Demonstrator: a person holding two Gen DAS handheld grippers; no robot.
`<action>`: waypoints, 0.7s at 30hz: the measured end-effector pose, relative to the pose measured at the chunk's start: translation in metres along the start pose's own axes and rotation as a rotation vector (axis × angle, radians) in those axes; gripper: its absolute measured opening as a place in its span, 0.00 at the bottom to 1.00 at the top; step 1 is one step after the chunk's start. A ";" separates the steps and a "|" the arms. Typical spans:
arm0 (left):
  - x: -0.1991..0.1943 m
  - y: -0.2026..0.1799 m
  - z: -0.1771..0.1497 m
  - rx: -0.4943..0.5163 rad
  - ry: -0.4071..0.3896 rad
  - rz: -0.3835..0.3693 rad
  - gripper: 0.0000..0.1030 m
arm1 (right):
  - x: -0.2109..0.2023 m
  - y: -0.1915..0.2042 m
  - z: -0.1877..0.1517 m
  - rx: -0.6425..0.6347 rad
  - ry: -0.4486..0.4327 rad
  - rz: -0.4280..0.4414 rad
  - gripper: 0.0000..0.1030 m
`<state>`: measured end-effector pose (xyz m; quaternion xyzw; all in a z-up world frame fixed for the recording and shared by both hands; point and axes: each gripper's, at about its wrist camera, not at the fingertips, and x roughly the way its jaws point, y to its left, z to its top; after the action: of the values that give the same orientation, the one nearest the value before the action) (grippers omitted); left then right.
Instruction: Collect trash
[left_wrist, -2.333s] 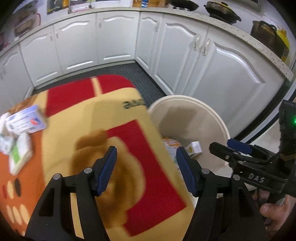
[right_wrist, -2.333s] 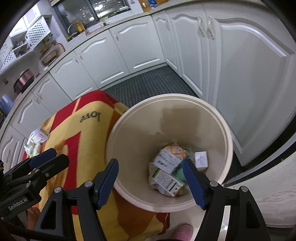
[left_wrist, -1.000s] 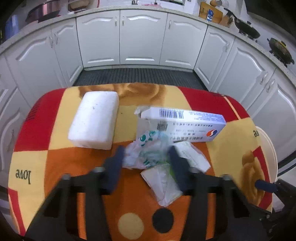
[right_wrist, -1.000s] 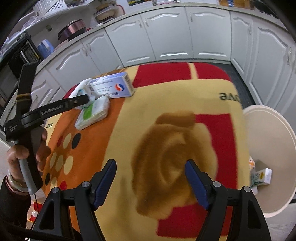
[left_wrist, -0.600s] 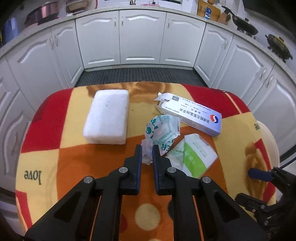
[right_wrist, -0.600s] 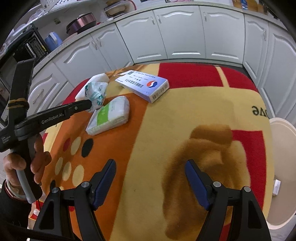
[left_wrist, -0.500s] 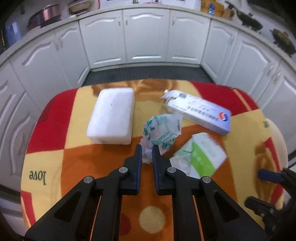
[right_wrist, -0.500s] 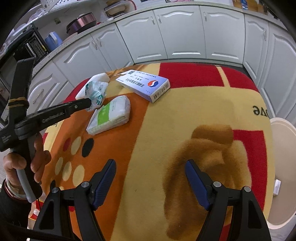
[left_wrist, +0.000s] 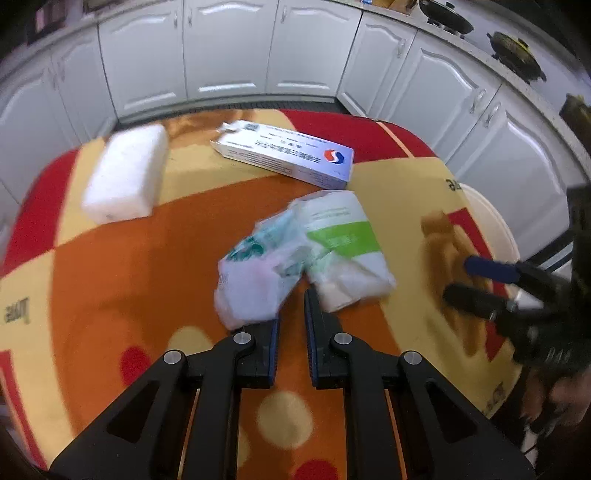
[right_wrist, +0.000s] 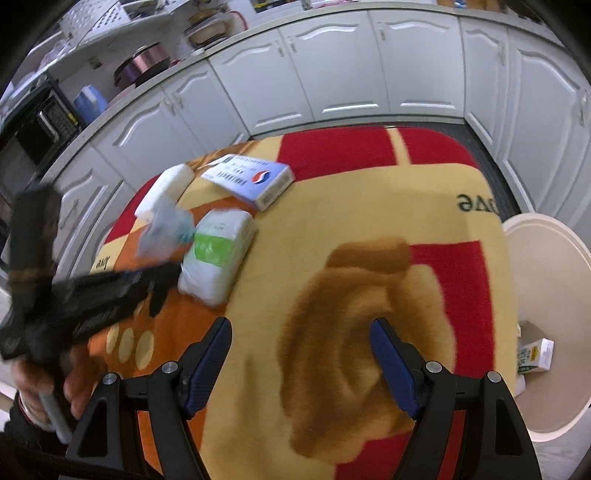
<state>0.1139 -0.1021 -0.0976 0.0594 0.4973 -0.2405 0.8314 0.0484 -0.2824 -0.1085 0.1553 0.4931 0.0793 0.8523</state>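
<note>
The left hand-held gripper (left_wrist: 291, 310) is pressed nearly together, pinching the near edge of a crumpled wrapper (left_wrist: 258, 273) above the worktop (left_wrist: 122, 258). To carry it well, keep the pinch firm and lift it clear of the tissue pack (left_wrist: 343, 243) it overlaps — thin film could slip. The bin (right_wrist: 546, 295) sits off the worktop's right edge, beyond the right hand-held gripper (right_wrist: 301, 354), which is spread and empty. A box (left_wrist: 284, 155) and a white block (left_wrist: 123, 173) lie farther back.

White cabinets (left_wrist: 229, 55), patterned tablecloth (right_wrist: 369, 206).
</note>
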 end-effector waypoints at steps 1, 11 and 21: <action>-0.003 0.002 -0.001 -0.001 -0.008 0.009 0.09 | -0.001 -0.001 0.001 0.005 -0.001 -0.001 0.73; -0.036 0.036 -0.005 -0.070 -0.096 0.057 0.43 | 0.022 0.035 0.015 -0.040 0.007 0.037 0.76; -0.049 0.064 -0.005 -0.149 -0.136 0.034 0.56 | 0.065 0.078 0.036 -0.141 0.009 -0.048 0.75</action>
<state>0.1196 -0.0278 -0.0672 -0.0104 0.4552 -0.1921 0.8693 0.1131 -0.1973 -0.1180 0.0828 0.4937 0.0939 0.8606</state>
